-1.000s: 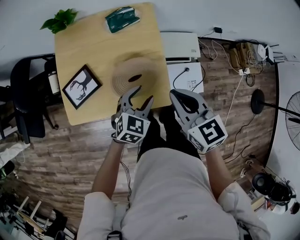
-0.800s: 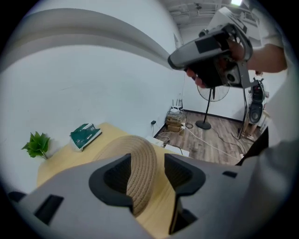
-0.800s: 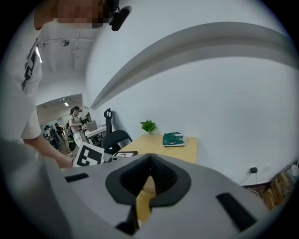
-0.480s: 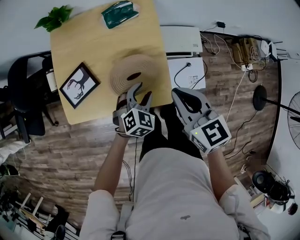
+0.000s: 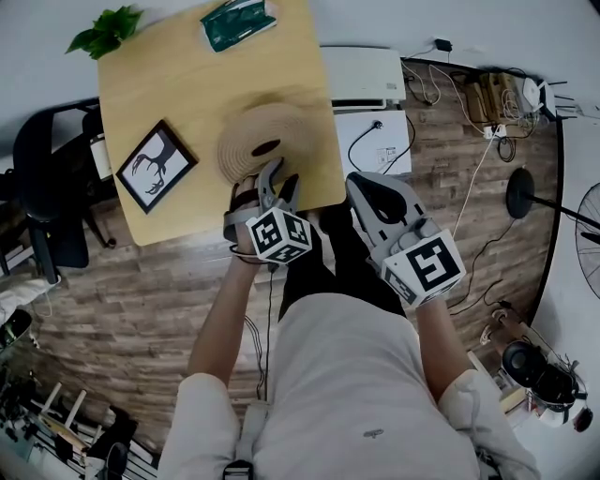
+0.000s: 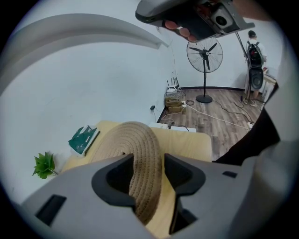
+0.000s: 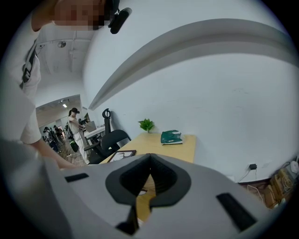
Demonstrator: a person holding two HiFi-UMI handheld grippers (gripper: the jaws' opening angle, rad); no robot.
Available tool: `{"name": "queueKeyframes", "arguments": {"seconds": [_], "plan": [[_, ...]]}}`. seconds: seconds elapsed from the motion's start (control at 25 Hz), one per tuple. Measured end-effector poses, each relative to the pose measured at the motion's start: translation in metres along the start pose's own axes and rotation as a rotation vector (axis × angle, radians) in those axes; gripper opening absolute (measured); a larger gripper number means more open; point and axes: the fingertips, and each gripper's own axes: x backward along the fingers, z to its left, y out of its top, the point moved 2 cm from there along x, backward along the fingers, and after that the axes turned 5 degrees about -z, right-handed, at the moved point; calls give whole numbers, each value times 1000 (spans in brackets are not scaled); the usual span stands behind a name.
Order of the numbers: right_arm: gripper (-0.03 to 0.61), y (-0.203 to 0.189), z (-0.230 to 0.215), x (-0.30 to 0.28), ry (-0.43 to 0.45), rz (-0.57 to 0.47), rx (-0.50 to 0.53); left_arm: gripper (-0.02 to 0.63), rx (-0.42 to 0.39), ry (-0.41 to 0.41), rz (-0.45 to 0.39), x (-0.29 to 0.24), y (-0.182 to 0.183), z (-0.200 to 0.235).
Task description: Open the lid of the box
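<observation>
Woven lid [image 5: 267, 141] sits on the table [image 5: 178, 84], close to its near edge. Left gripper [image 5: 281, 174] has its jaws narrowly apart, straddling the lid's near rim, not clamped. Right gripper [image 5: 367, 190] hangs off the table's near right corner, jaws pressed together on nothing, apart from the lid.

On the table [image 5: 178, 94], the box [image 5: 265, 141] sits by the near right corner, with the picture frame [image 5: 150, 167] to its left. The plant [image 5: 101, 30] is at the far left corner and the packet [image 5: 239, 21] lies to its right. A chair [image 5: 42, 178] stands left of the table.
</observation>
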Motion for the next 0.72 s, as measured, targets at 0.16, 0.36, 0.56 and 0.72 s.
{"name": "queueKeyframes", "arguments": {"seconds": [0.16, 0.36, 0.56, 0.72], "plan": [[0, -2, -2, 4, -7, 0, -4, 201, -24, 18, 11, -2, -1, -2], [0, -3, -1, 7, -19, -4, -8, 192, -32, 47, 18, -3, -5, 0], [0, -1, -3, 13, -28, -14, -11, 183, -53, 52, 27, -4, -4, 0], [0, -1, -4, 17, -36, -17, -10, 176, -56, 58, 29, -3, -4, 0]]}}
